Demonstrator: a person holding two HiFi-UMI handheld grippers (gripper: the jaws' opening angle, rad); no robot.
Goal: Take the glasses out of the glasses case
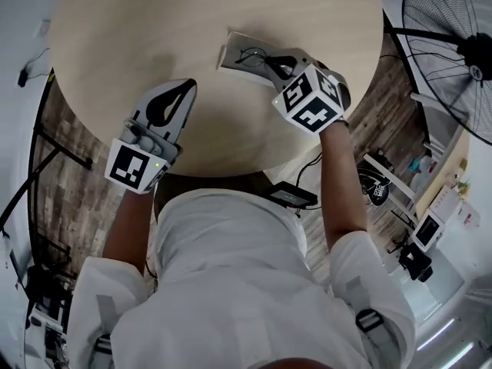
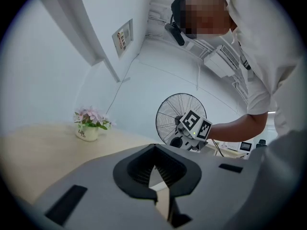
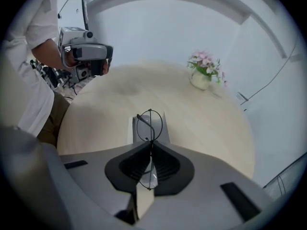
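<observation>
Glasses (image 3: 149, 123) pinched in the right gripper (image 3: 151, 145), over the glasses case (image 3: 136, 129) on the table (image 1: 115, 37). Left gripper (image 2: 154, 187) jaws together, holding nothing.

Right hand-held gripper (image 3: 151, 145) clamps glasses (image 3: 149, 123); left hand-held gripper (image 2: 156, 191) closed.

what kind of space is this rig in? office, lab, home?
Likely an office or lab workspace: a big pedestal fan stands by the round wooden table, and desks with small screens and cabled gear line the right of the head view. The flower pot is just decor.
</observation>
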